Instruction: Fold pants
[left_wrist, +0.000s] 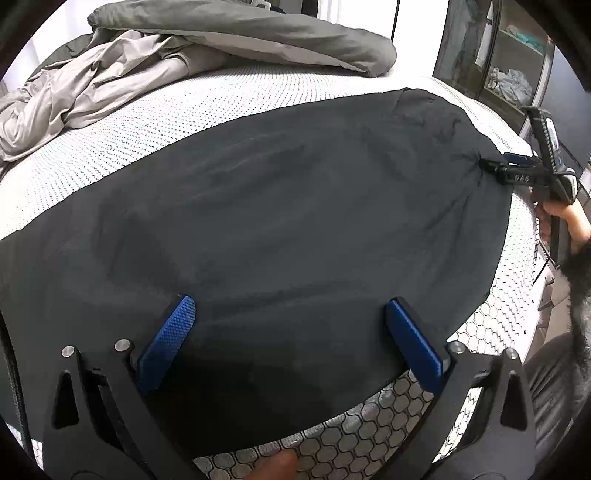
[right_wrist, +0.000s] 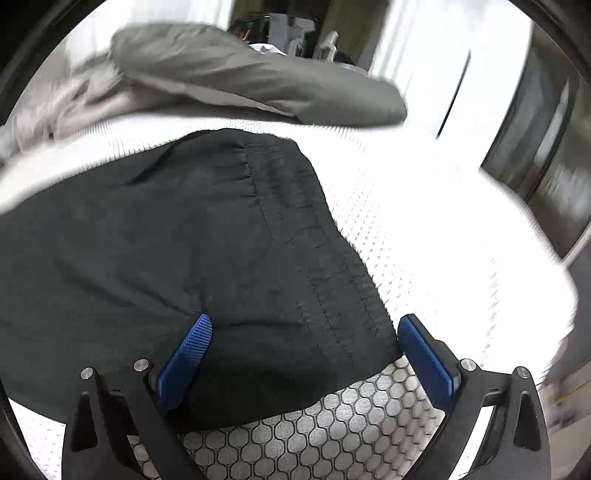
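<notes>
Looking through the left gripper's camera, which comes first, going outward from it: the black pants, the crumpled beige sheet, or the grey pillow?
1. Black pants, directly beneath the left gripper.
2. Crumpled beige sheet, beyond, on the left.
3. Grey pillow, at the mattress's far end.

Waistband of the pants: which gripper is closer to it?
Right. The right gripper hangs open over one end of the waistband. The left gripper is open over the near edge of the pants, farther from that end.
</notes>
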